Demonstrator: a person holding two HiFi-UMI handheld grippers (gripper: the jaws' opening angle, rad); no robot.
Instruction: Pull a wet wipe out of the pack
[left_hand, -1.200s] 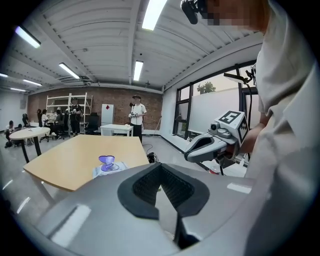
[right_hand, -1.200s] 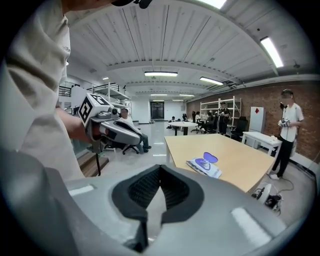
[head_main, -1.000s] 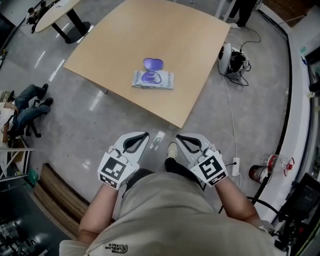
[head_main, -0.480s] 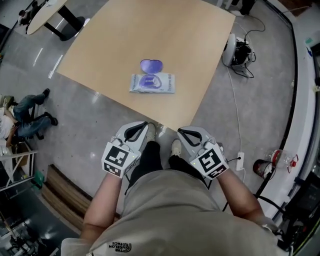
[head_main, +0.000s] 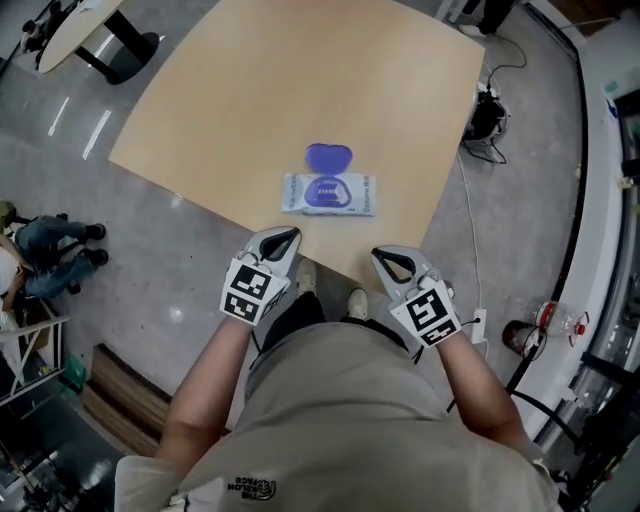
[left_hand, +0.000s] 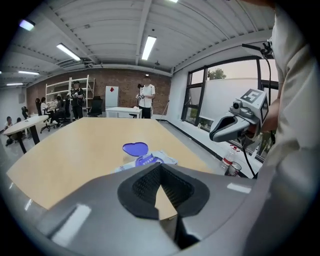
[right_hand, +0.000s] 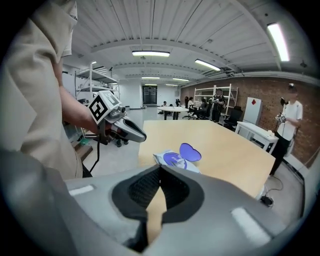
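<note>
We hold left claw (head_main: 283, 238) and right claw (head_main: 388, 258) over near edge of counter (head_main: 300, 80), side by side. Each claw has jaw tips pressed together, nothing between them. Wet wipe pack (head_main: 329, 194) lies flat on counter near that edge, touching neither claw. Left claw sits at pack's 7 o'clock, right claw at 5 o'clock. Purple lid (head_main: 328, 156) stands flipped open at pack's 12 o'clock.

Tabletop (head_main: 230, 110) lay bare round wet wipe pack (head_main: 329, 194), centre frame. Clear path up from left gripper (head_main: 287, 235) and right gripper (head_main: 379, 255); open lid (head_main: 328, 157) lay beyond.
</note>
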